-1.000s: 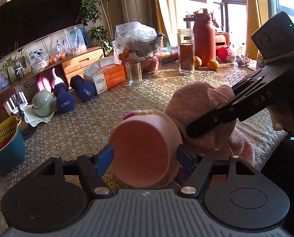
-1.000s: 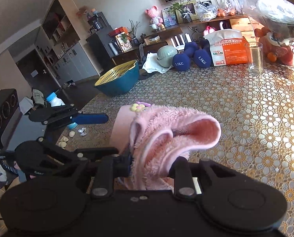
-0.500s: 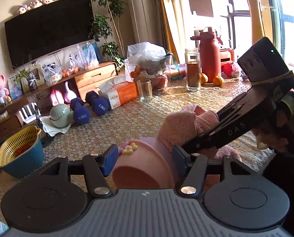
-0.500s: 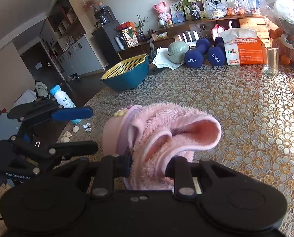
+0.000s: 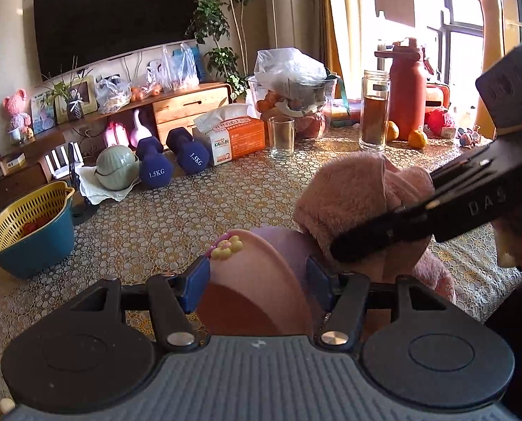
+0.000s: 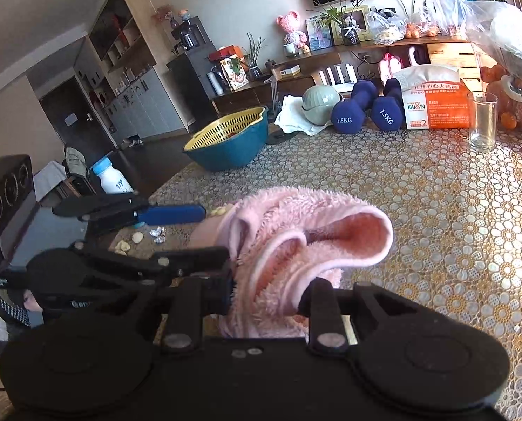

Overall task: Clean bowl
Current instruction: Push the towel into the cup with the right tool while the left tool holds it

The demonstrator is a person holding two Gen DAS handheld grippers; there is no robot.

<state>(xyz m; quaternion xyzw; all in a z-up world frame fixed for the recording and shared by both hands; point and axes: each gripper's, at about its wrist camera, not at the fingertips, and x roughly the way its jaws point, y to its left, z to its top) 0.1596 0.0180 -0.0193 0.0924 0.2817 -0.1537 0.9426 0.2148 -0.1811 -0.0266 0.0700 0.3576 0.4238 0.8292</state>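
In the left wrist view, the left gripper (image 5: pixel 257 280) clamps a pink bowl (image 5: pixel 253 291) between its blue-padded fingers (image 5: pixel 196 282), the bowl tipped on edge with a small yellow flower ornament (image 5: pixel 227 246) at its rim. Just right of the bowl, the right gripper (image 5: pixel 394 231) reaches in from the right, closed on a fluffy pink cloth (image 5: pixel 359 196) that presses against the bowl's far side. Beyond them the bench (image 5: pixel 190 217) carries an empty glass (image 5: pixel 281 137), an orange tissue box (image 5: pixel 231 138), two blue dumbbells (image 5: pixel 169 161) and, at the far left, a yellow-and-blue colander basket (image 5: pixel 29 228).
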